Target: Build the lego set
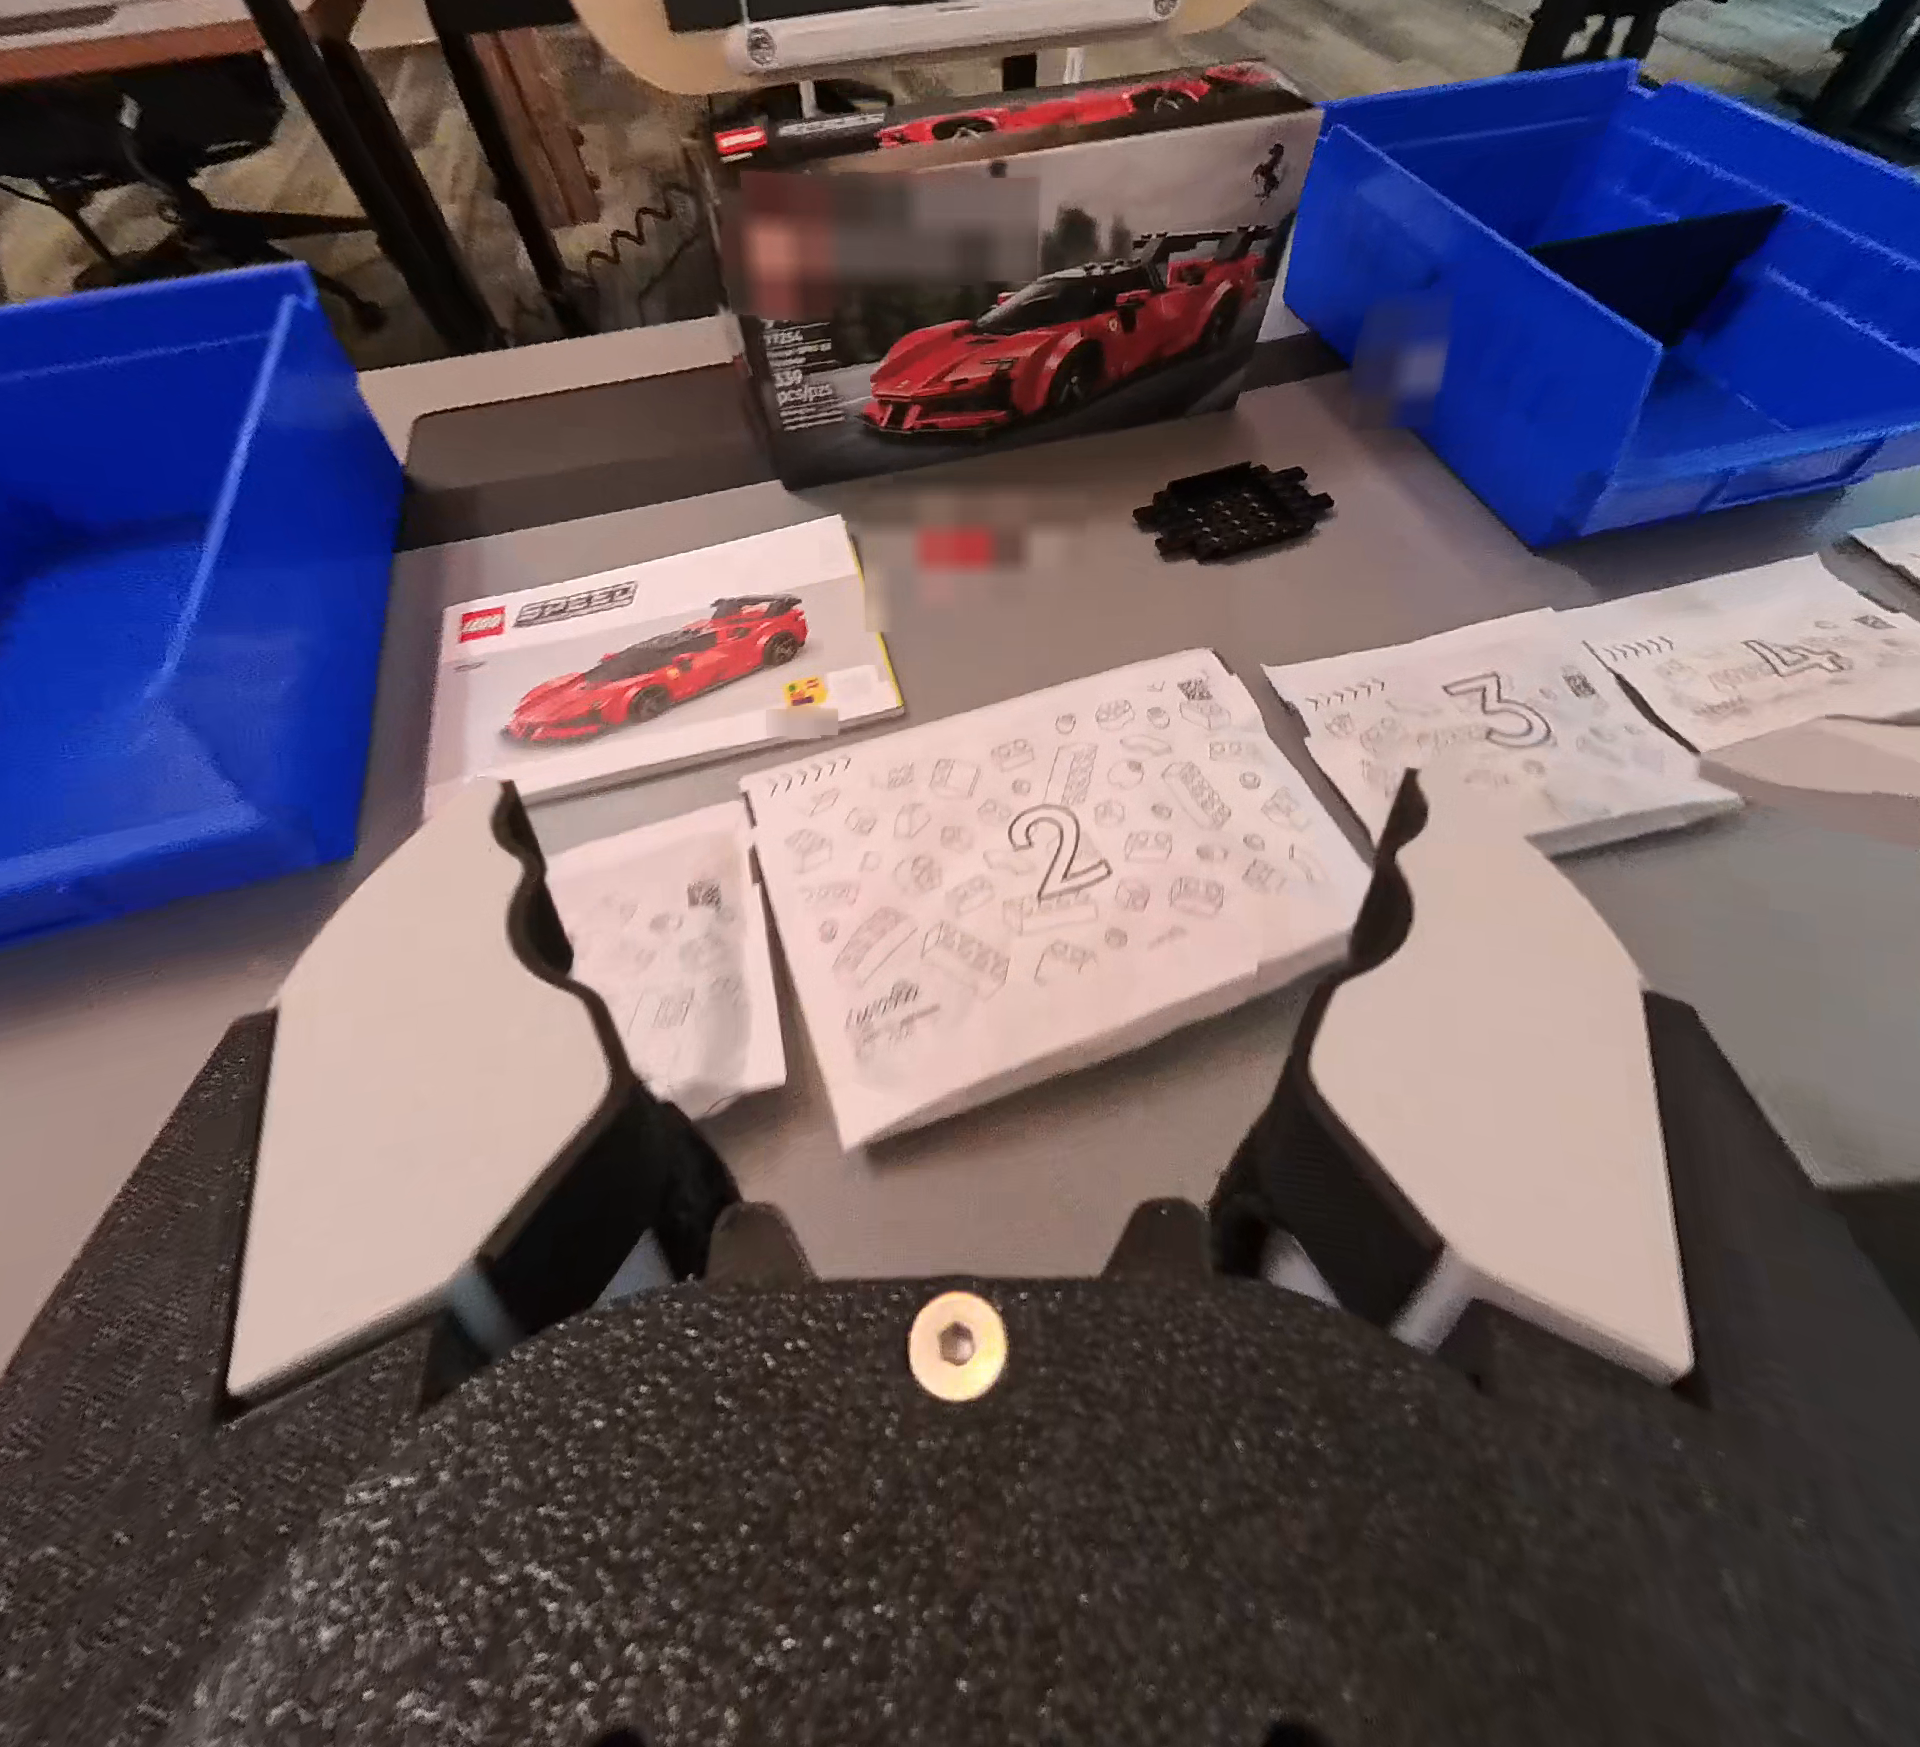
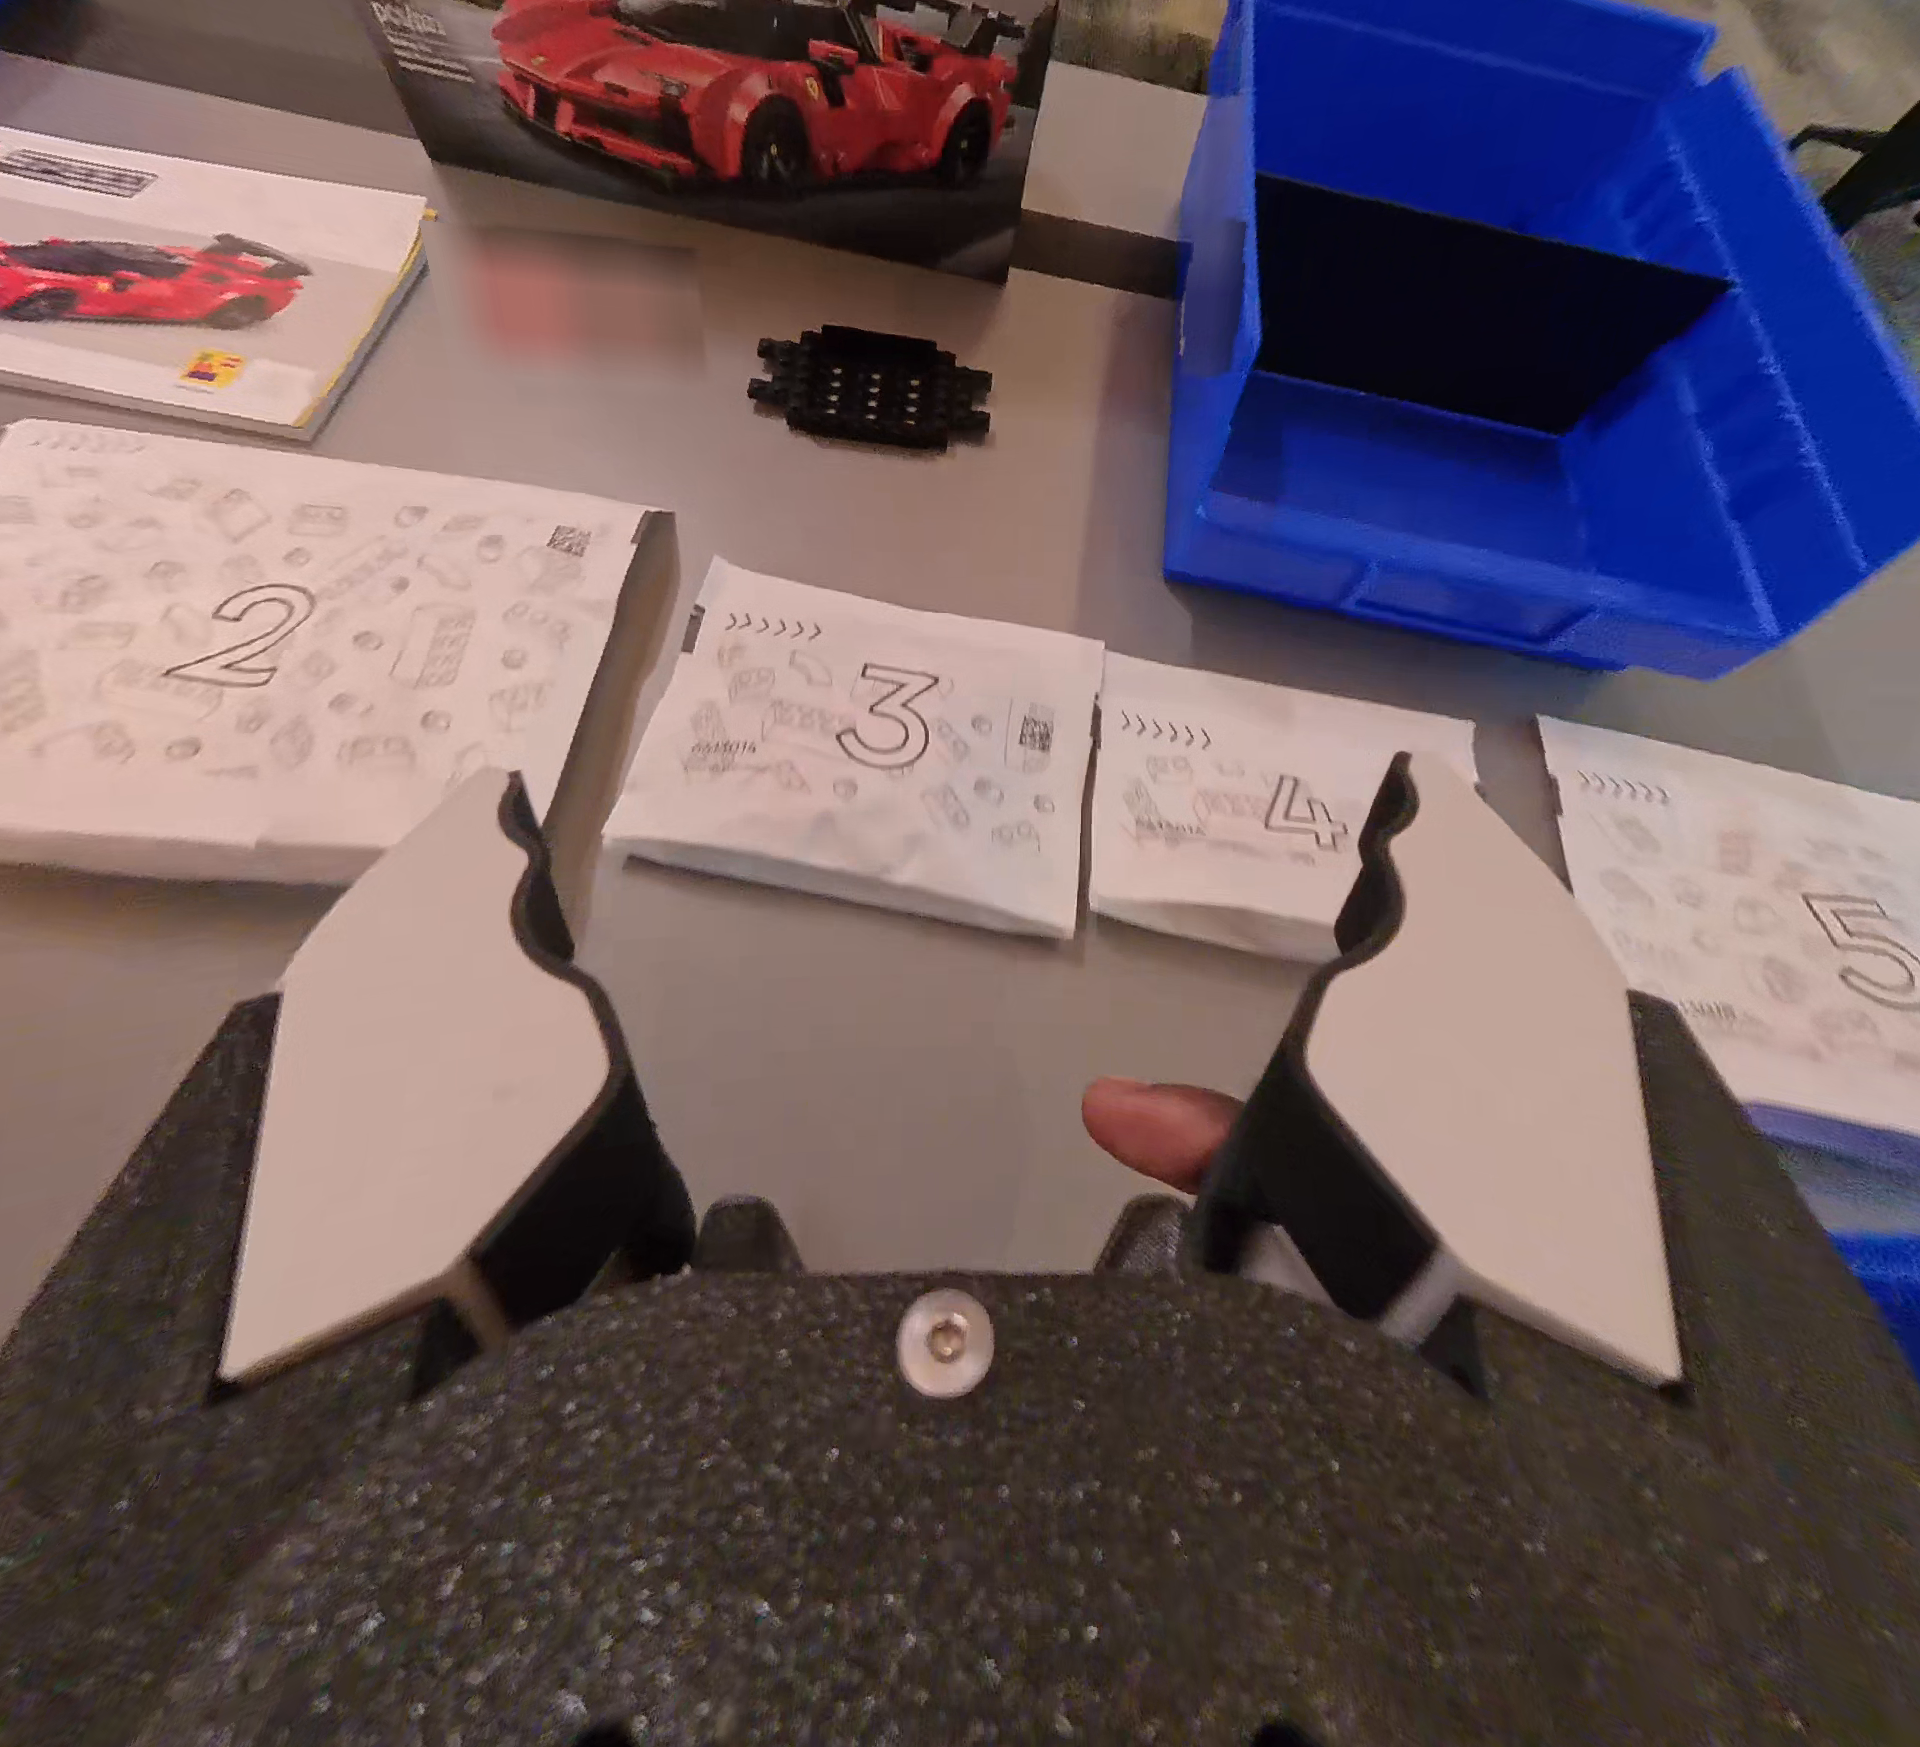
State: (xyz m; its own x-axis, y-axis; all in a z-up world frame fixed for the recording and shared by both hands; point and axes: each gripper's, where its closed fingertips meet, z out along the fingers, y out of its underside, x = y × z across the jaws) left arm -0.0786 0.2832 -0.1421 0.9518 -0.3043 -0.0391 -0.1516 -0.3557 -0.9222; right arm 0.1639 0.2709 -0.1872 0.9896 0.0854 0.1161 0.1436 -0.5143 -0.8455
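Grey, blue, white and red across the tabletop

The tabletop (image 2: 935,1074) is plain grey. Two bins (image 1: 156,554) (image 2: 1455,502) are bright blue, the right one with a black divider (image 2: 1455,305). The paper bags (image 2: 883,741) are white, printed with grey line drawings of bricks. The box (image 1: 1018,295) and booklet (image 1: 665,658) show a red car on grey. The brick plate (image 2: 873,388) is black. Each claw (image 1: 956,824) (image 2: 956,814) has pale grey fingers edged in black.
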